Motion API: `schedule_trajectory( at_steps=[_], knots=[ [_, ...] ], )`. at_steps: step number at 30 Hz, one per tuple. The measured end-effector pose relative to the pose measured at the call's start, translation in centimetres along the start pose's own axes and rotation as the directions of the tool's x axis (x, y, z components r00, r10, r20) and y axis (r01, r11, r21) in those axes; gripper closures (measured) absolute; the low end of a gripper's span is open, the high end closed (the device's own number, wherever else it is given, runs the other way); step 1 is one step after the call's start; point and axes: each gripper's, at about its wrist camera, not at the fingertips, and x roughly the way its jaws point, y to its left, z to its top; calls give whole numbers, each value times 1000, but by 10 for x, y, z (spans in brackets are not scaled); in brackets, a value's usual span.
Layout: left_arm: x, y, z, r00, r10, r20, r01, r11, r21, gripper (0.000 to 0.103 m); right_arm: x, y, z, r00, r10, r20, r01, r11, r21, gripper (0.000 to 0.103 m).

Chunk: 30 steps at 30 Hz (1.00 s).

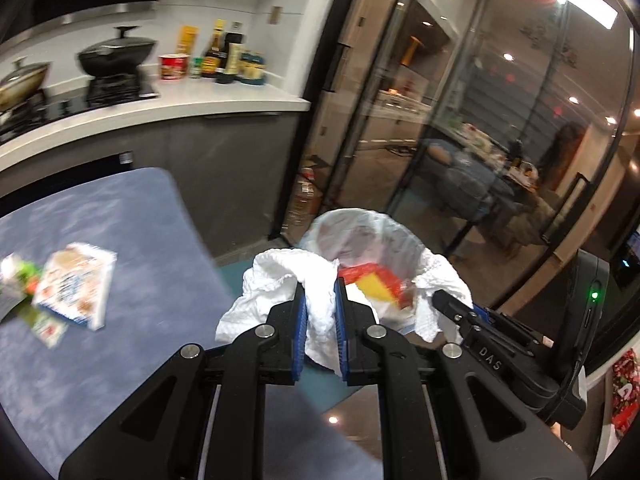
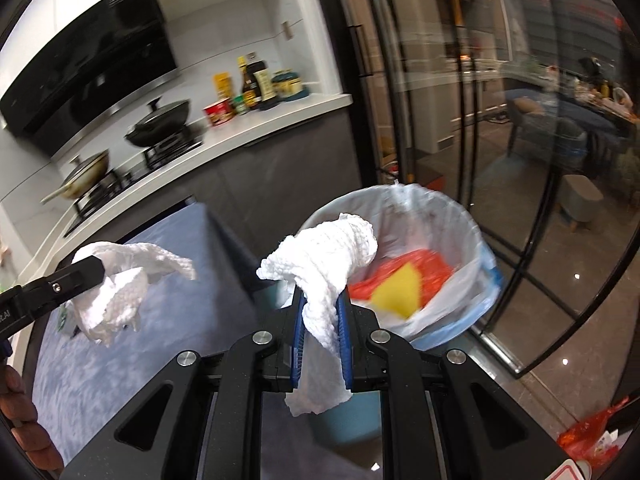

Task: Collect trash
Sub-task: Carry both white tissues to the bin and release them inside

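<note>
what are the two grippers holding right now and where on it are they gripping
Each holds its own crumpled white paper towel. The left gripper pinches the left paper towel at a bunched fold; the right gripper clamps the right paper towel mid-length, ends hanging free.

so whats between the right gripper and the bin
Only the paper towel it grips; in the right wrist view that towel hangs right before the lined bin, nothing else between.

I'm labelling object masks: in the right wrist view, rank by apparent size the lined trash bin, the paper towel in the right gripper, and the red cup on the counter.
1. Trash bin
2. Paper towel, though nearness to the camera enlarges it
3. Red cup
</note>
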Motion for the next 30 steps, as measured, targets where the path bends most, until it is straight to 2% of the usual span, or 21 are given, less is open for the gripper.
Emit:
schedule_trajectory(
  at_steps=[9, 14, 22, 24, 26, 28, 29, 30],
  knots=[
    [79, -37, 30, 996, -65, -55, 68, 997, 47, 91, 38, -38, 28, 998, -62, -16, 62, 998, 8, 89],
    [123, -52, 36, 994, -54, -99, 63, 995, 82, 91, 66, -47, 33, 996, -76, -44, 77, 997, 1, 88],
    [174, -57, 26, 984, -25, -174, 45, 992, 114, 91, 97, -56, 30, 991, -105, -86, 104, 994, -13, 85],
    [183, -57, 24, 982, -25, -186, 47, 992, 115, 90, 102, -60, 29, 989, -112, -97, 111, 994, -12, 77],
    [191, -57, 23, 981, -24, -193, 47, 992, 115, 88, 106, -62, 29, 989, -109, -101, 108, 994, -15, 53],
    [197, -57, 21, 980, -2, -199, 27, 992, 119, 75, 105, -63, 28, 988, -130, -85, 129, 992, -20, 44],
    [197, -56, 21, 981, 7, -193, 16, 993, 119, 65, 106, -63, 29, 987, -138, -84, 136, 990, -22, 43],
    [197, -55, 21, 983, 14, -185, 9, 993, 119, 60, 105, -64, 29, 987, -137, -82, 136, 991, -19, 43]
  ],
)
